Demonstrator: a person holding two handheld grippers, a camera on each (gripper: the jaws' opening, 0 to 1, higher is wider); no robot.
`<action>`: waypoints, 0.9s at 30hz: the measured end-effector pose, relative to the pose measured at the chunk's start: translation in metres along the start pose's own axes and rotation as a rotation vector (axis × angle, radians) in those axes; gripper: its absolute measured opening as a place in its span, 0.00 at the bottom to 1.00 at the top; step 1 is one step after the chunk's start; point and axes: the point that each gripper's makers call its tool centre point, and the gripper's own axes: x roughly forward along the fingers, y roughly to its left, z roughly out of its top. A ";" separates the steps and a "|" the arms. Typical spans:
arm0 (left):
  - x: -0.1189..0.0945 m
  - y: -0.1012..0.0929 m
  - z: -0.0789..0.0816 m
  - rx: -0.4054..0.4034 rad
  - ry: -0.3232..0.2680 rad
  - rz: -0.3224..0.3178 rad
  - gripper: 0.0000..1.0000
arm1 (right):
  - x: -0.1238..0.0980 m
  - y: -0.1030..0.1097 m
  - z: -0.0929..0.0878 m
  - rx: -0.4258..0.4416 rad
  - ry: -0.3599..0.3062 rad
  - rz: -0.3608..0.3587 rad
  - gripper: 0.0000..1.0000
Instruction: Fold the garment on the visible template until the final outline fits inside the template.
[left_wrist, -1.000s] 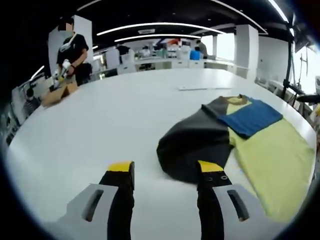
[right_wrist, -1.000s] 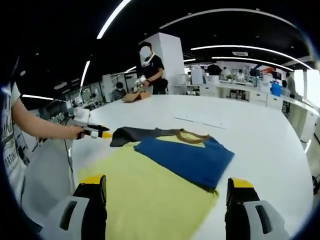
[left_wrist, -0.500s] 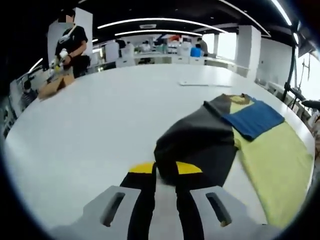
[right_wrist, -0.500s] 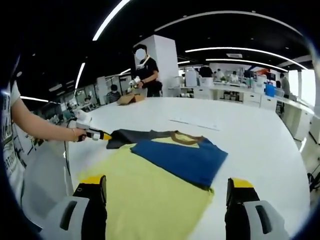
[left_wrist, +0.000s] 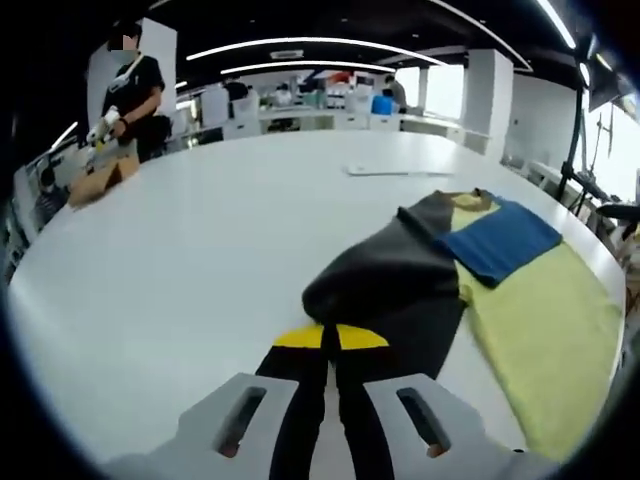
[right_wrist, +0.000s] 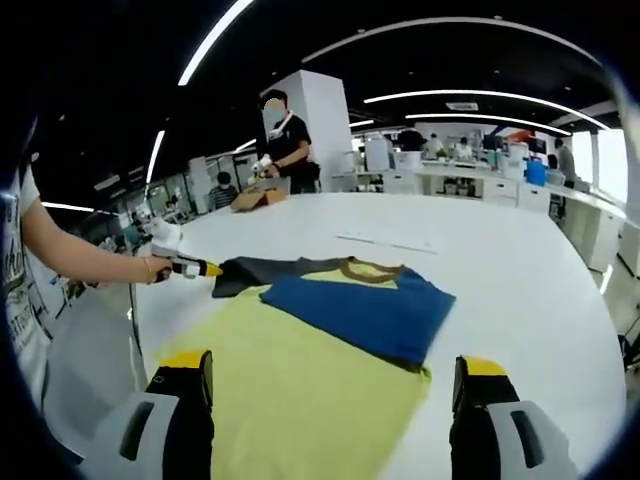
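Note:
The garment lies flat on the white table (left_wrist: 200, 230). It has a yellow body (right_wrist: 300, 380), a blue sleeve (right_wrist: 360, 312) folded across the chest, and a dark grey sleeve (left_wrist: 395, 280) stretched outward. My left gripper (left_wrist: 330, 338) is shut on the rumpled end of the dark sleeve. From the right gripper view, the left gripper (right_wrist: 195, 267) is held by a hand and pinches the dark grey sleeve (right_wrist: 255, 270) at its tip. My right gripper (right_wrist: 333, 365) hangs open above the yellow body, with nothing between its wide-spread jaws.
A thin white sheet (left_wrist: 395, 170) lies farther back on the table. A person (right_wrist: 280, 140) stands at the far edge by a cardboard box (right_wrist: 255, 197). Desks and shelves line the room behind. The table's edge (right_wrist: 600, 400) runs close on the right.
The left jaws were open beside the dark sleeve's end a second ago. They have since shut on it, and the sleeve end has bunched up slightly. The right gripper has stayed open.

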 end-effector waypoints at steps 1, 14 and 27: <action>-0.001 -0.004 0.004 -0.001 0.003 -0.014 0.00 | 0.000 0.001 0.001 0.000 -0.001 0.002 0.99; -0.016 -0.076 0.069 0.114 -0.142 -0.192 0.00 | 0.000 0.004 -0.002 -0.004 0.003 0.007 0.99; -0.005 -0.168 0.068 0.202 -0.131 -0.377 0.00 | -0.009 -0.003 -0.008 0.021 -0.002 -0.025 0.99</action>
